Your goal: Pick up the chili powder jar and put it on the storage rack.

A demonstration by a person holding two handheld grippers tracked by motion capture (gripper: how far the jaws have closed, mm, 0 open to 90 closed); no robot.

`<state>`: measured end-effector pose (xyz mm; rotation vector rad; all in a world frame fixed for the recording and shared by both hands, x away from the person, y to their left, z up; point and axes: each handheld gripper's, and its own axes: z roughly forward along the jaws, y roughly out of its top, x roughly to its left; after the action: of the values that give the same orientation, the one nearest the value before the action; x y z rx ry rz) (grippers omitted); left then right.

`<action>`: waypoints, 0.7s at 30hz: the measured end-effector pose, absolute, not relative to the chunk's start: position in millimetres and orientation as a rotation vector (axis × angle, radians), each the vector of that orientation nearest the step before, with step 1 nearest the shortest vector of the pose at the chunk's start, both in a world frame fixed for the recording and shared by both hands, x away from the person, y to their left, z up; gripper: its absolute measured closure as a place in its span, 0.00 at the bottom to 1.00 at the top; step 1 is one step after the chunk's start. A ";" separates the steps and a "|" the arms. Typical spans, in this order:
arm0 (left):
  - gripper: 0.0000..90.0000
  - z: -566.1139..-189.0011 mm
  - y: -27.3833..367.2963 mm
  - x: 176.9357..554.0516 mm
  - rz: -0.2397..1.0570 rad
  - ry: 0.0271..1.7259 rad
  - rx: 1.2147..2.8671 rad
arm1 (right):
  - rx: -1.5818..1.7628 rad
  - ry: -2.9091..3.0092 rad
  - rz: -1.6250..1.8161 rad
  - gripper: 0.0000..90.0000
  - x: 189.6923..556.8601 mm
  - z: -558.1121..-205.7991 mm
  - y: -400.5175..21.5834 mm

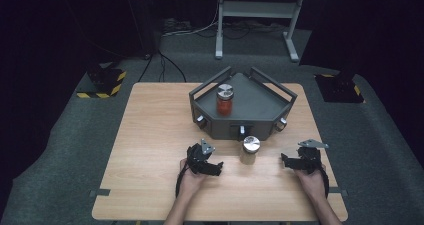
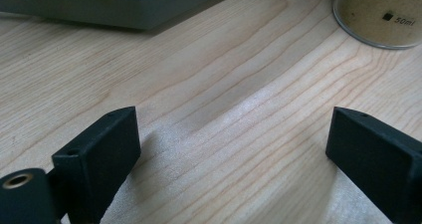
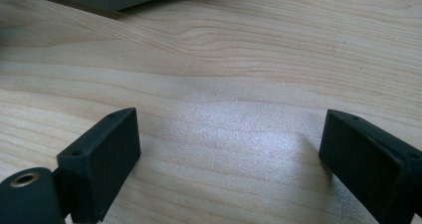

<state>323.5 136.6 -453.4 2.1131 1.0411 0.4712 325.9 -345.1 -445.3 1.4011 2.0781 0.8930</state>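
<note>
Dark floor and cables are seen at the top of the high view, and a wooden table (image 1: pixel 150 150) takes the middle and lower part of the frame. On its far half a grey tray (image 1: pixel 260 105) is placed, with a red jar (image 1: pixel 224 100) standing upright inside, at the tray's left part. A second jar (image 1: pixel 249 150), with pale content and a metal lid, stands upright on the bare wood just below the tray, near the frame centre.

Both forearms come in from the bottom edge. The left gripper (image 1: pixel 214 168) is held low over the table, left of the pale jar and pointed toward it. The right gripper (image 1: pixel 286 161) is held at the jar's right, pointed toward the left of the frame. The jar is between them, apart from both.

In both gripper views the jaws are seen wide apart, with only bare wood between them. Nothing is held. The pale jar's base (image 2: pixel 380 15) is seen at the upper right of the left gripper view.
</note>
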 end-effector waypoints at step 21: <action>0.09 -453.6 136.5 322.4 0.475 1.048 2.107 | 1.417 2.075 0.881 0.06 328.1 -444.6 -344.0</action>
<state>322.4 136.5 -453.6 2.1074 1.0484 0.4754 328.1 -344.0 -444.6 1.4174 2.0747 0.8812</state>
